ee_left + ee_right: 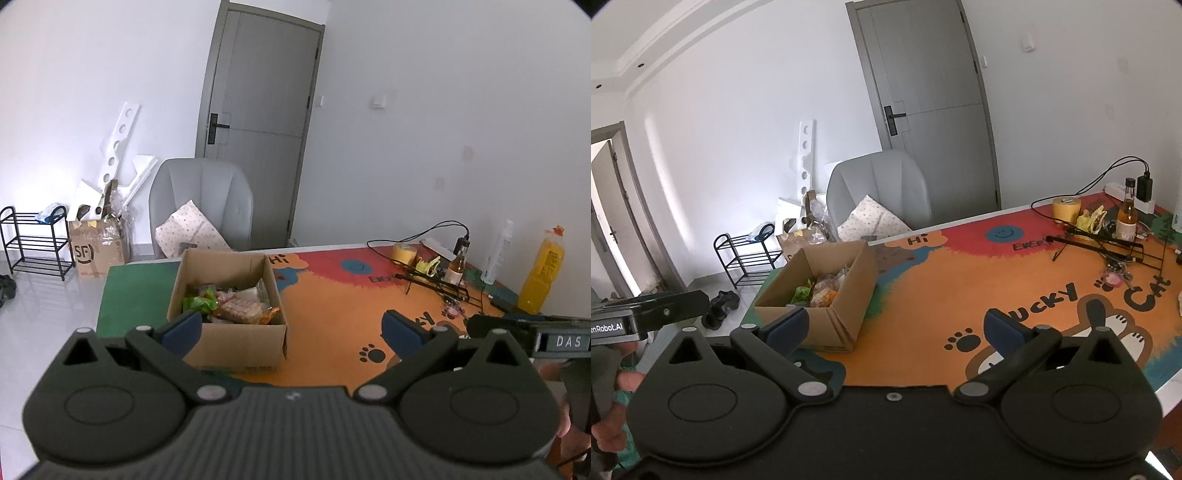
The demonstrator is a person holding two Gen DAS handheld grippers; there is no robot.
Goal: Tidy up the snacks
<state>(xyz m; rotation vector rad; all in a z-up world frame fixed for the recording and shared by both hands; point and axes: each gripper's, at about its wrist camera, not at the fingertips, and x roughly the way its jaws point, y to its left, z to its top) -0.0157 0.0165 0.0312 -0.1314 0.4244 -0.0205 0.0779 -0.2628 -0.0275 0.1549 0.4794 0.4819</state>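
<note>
An open cardboard box (236,341) (846,306) stands on the left part of the colourful table mat (332,314) (960,288). Inside lie several wrapped snacks (232,304) (820,291), green and orange among them. My left gripper (293,328) hangs open above the near edge of the table, its left finger in front of the box's near wall. My right gripper (895,330) is open too, held above the mat to the right of the box. Neither holds anything. Each gripper's body shows at the edge of the other's view.
At the table's far right sit a yellow tape roll (404,253) (1066,209), a small brown bottle (457,266) (1127,216), a black wire rack (1108,243), cables and a tall yellow bottle (541,275). A grey chair (201,206) (879,188) with a cushion stands behind the table.
</note>
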